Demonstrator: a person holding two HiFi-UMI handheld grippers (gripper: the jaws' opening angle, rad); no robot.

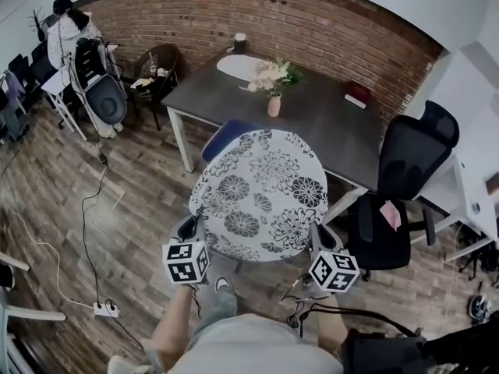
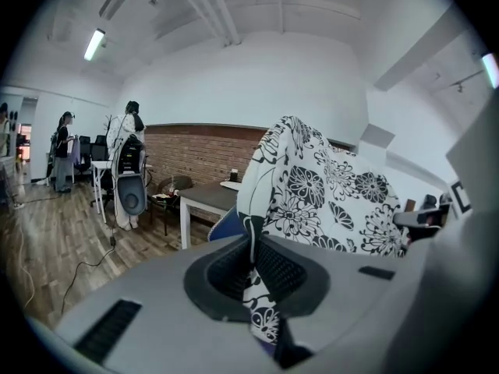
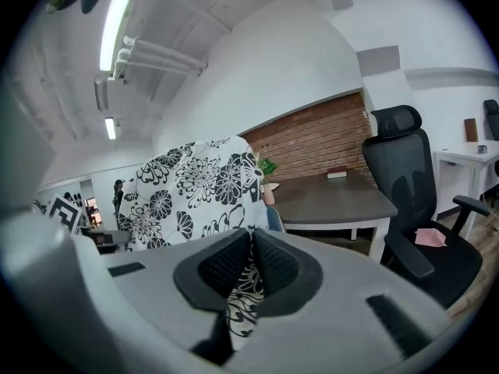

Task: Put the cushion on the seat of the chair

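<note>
A round white cushion [image 1: 261, 193] printed with black flowers hangs in the air in front of the person, held at its two near corners. The left gripper [image 1: 191, 228] is clamped on the cushion's left edge, the fabric pinched flat between its ribbed pads, and the right gripper [image 1: 321, 240] is clamped on the right edge in the same way. In both gripper views the cushion stands up from the jaws like a sheet. From the head view it covers most of a blue chair [image 1: 226, 137], of which only a strip shows past the cushion's upper left rim; whether the cushion touches it I cannot tell. Just beyond stands a dark bench [image 1: 327, 131] with a pink vase of flowers [image 1: 273, 92] and a red book [image 1: 357, 96], and a black office chair [image 1: 405, 185] sits to the right
</note>
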